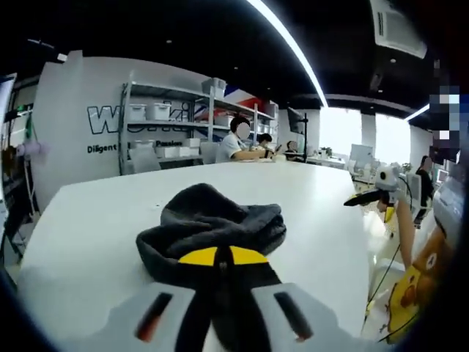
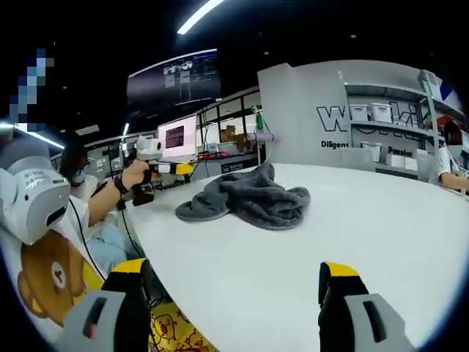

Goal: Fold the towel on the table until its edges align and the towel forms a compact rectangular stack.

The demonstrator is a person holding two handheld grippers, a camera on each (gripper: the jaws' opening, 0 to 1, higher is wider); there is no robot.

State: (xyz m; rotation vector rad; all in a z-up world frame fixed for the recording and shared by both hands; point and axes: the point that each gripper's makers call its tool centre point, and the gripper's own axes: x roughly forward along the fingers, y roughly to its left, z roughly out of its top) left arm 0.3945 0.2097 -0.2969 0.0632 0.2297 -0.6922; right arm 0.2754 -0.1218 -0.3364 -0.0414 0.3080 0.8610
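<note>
- left gripper view: the towel [image 1: 212, 227] lies in a dark grey rumpled heap on the white desk [image 1: 88, 235], towards the near edge and well clear of the far one.
- the left gripper [image 1: 222, 257] has its yellow-tipped jaws pressed together, with the heap rising right behind the tips. i cannot tell whether cloth is pinched between them or they are merely closed against it.
- off the desk's right edge the right gripper [image 1: 370, 196] is held up in the air, with nothing in it that i can make out.
- behind the far edge stand shelves with bins [image 1: 157, 111], and people sit at another table.
- right gripper view: the right gripper [image 2: 233, 279] is wide open, jaws well apart, empty, over bare desk [image 2: 381, 220] near its edge.
- the towel [image 2: 249, 196] sits further in, nearer the desk's left edge, one flap trailing out flat towards that edge.
- the left gripper [image 2: 157, 158] shows beyond that edge in a person's hand [image 2: 135, 176].
- to my eye the towel is soft, light and floppy: it will sag and bunch, not slide as one piece. the trailing flap looks the best hold, taken at a corner or hem, then spread flat before any fold.
</note>
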